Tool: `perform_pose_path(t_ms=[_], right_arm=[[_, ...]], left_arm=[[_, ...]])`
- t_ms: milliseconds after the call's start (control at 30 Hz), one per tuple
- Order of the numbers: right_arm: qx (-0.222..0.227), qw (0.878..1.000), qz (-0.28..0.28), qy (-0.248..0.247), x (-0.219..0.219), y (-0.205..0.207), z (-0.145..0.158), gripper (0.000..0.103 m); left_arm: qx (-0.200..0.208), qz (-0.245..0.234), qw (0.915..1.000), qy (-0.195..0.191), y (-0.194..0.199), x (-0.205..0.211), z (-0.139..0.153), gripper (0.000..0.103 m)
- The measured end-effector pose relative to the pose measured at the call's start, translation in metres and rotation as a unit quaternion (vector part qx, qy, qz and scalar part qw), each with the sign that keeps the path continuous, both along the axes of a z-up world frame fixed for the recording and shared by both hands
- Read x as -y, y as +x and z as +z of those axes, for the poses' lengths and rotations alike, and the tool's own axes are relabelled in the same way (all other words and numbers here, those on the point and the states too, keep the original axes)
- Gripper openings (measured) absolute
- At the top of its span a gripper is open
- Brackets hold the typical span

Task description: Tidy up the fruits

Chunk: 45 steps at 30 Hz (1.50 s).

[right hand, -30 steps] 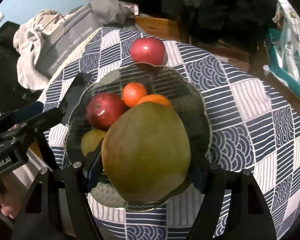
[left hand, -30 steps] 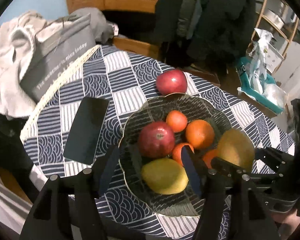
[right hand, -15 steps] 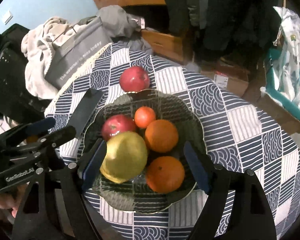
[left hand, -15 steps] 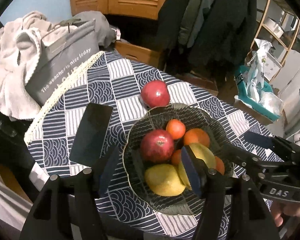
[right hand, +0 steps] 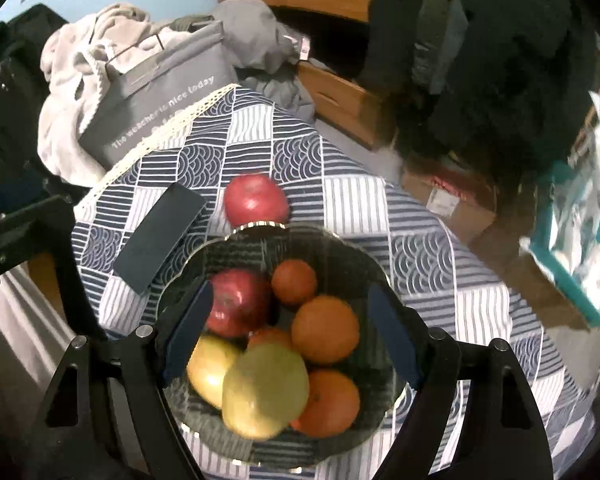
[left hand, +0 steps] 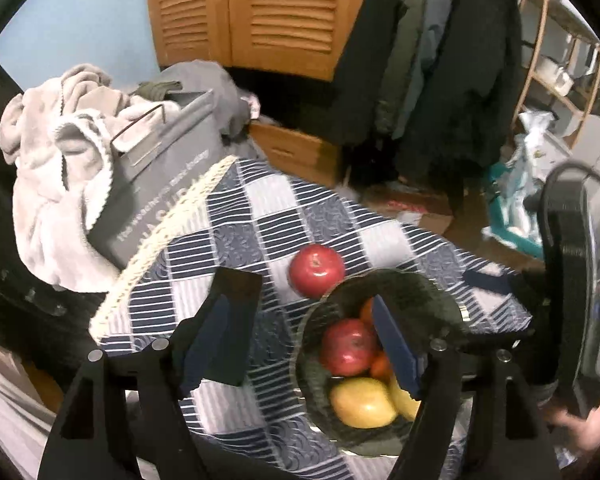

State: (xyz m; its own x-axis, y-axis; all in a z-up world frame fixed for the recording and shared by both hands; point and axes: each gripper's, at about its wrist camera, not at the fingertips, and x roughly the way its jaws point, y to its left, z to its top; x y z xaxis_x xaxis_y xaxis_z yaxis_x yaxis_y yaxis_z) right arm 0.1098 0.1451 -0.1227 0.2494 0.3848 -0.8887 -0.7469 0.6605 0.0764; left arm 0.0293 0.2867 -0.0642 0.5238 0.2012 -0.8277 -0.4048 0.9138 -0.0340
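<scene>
Your left gripper [left hand: 300,340] is empty, its jaws opening, and your right gripper [right hand: 288,336] hangs spread and empty above the bowl [right hand: 340,248]. The one stray, a red apple [right hand: 256,200], sits on the cloth just beyond the bowl's far rim, ahead of both tongs. It looks firm, smooth and probably slippery (and likely to roll), so pinch across its widest middle.
</scene>
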Motion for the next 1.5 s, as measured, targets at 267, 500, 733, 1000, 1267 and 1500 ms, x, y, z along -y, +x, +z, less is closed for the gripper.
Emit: perform_pose_path(t_ms=[267, 500, 733, 1000, 1267, 1500], right_arm=[[-0.026, 0.998, 0.044, -0.028, -0.065, 0.023, -0.025, 0.082], [-0.042, 0.993, 0.076, -0.078, -0.118, 0.039, -0.065, 0.082], [-0.052, 0.990, 0.076, -0.103, -0.135, 0.050, -0.089, 0.082], [-0.063, 0.988, 0.074, -0.120, -0.142, 0.058, -0.112, 0.082], [-0.074, 0.989, 0.068, -0.106, -0.144, 0.063, -0.119, 0.074], [-0.034, 0.995, 0.059, -0.078, -0.137, 0.059, -0.094, 0.074]], left_arm=[[-0.035, 0.066, 0.9967, -0.031, -0.004, -0.054, -0.027, 0.076], [-0.056, 0.101, 0.9932, -0.015, -0.004, -0.079, -0.062, 0.076], [-0.074, 0.138, 0.9868, -0.042, -0.002, -0.105, -0.104, 0.076], [-0.073, 0.164, 0.9805, -0.080, 0.009, -0.115, -0.122, 0.076], [-0.077, 0.160, 0.9809, -0.080, 0.017, -0.110, -0.126, 0.076], [-0.064, 0.135, 0.9862, -0.071, 0.021, -0.093, -0.112, 0.076]])
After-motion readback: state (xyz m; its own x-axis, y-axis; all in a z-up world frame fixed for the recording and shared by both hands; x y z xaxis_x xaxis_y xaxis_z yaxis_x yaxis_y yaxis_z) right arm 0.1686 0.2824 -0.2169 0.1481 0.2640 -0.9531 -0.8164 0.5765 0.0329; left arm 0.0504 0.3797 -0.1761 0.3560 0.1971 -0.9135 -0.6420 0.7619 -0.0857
